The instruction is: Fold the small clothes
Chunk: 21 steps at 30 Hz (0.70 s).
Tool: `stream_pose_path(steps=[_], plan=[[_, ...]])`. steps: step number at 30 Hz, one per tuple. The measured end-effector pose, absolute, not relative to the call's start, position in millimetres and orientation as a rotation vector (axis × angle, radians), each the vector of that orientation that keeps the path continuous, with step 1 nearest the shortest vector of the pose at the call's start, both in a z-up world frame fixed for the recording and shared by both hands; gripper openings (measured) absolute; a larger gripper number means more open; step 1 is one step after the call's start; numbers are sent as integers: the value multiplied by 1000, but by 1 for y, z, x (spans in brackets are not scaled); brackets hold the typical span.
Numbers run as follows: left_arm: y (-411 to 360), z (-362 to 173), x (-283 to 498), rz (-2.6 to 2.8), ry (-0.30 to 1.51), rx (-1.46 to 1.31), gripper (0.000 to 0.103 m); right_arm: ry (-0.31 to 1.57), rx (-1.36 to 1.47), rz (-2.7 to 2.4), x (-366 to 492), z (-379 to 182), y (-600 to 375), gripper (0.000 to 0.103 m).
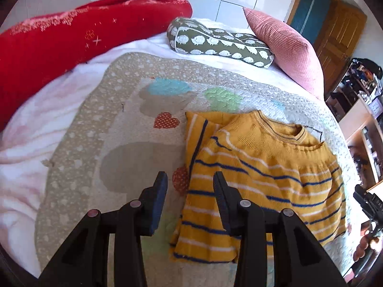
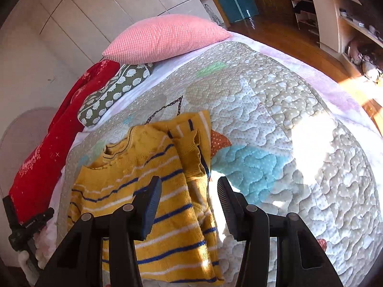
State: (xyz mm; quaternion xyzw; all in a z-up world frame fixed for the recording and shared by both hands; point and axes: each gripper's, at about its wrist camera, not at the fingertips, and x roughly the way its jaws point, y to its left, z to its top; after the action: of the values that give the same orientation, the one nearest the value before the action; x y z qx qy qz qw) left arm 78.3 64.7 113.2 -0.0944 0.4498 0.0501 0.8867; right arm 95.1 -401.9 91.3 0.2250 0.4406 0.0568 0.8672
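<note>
On the quilt covering the bed, a yellow striped sweater lies partly folded, sleeves tucked over its body. Both the left claw and the right claw hover above it, spread wide, gripping nothing. Toward the bed's far edge rests a pink pillow.

Both wrist views look down closely from opposite sides, sharing the sweater.

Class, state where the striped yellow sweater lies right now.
The yellow sweater lies flat on the quilted mat, right of centre in the left wrist view, nearer the camera than the pink cushion and hedgehog pillow.
</note>
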Motion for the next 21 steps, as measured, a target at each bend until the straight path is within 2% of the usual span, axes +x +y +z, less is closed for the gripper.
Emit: stream_pose_path(steps=[4,8,21], plan=[[35,132,19,184,827,-62,62,922,368,146,48,88,-381,52],[10,139,-23,282,760,24,73,935,337,171,14,81,-364,52],[-11,139,-75,214,793,-6,74,929,319,205,-27,85,-346,54]])
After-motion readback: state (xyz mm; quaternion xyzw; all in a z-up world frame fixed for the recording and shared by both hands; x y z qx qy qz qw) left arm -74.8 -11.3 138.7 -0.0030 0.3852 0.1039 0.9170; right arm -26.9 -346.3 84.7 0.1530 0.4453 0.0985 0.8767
